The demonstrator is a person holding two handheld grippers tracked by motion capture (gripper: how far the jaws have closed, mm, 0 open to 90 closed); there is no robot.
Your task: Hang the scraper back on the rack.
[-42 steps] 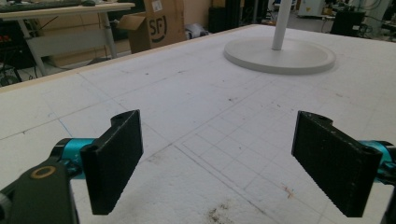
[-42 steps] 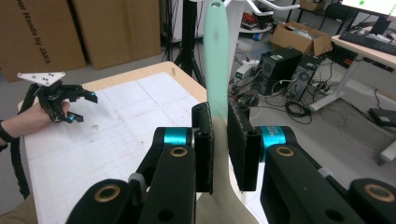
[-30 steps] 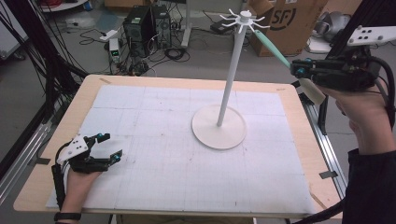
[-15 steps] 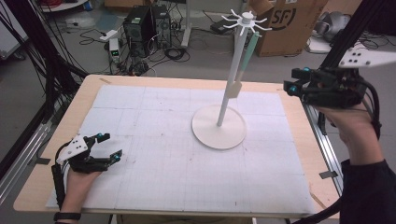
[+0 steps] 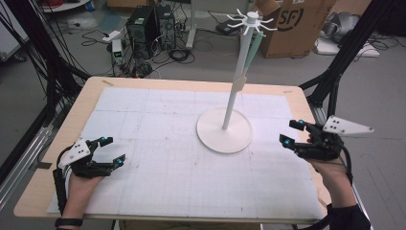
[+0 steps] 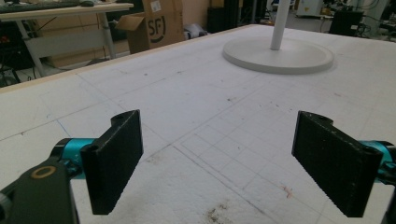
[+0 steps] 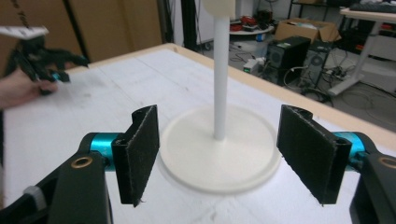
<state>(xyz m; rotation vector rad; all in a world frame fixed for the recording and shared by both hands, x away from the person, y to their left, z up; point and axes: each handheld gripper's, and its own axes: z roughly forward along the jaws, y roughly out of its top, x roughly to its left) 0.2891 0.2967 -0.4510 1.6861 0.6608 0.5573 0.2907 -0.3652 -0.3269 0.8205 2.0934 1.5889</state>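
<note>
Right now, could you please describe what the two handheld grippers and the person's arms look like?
Both the left gripper and right gripper are black, with flat black textured jaws on teal mounts and a pale three-cornered plate on top. Black cables trail back. A black wristband is worn on the left wrist, a dark sleeve on the right.

A gridded white sheet (image 5: 158, 124) covers most of the wooden table (image 5: 52, 191). On the floor beyond the table's far edge stand a black computer tower (image 5: 143, 24), a cardboard box (image 5: 292, 24), loose cables (image 5: 177, 52), and what may be a power strip (image 5: 116, 48).
</note>
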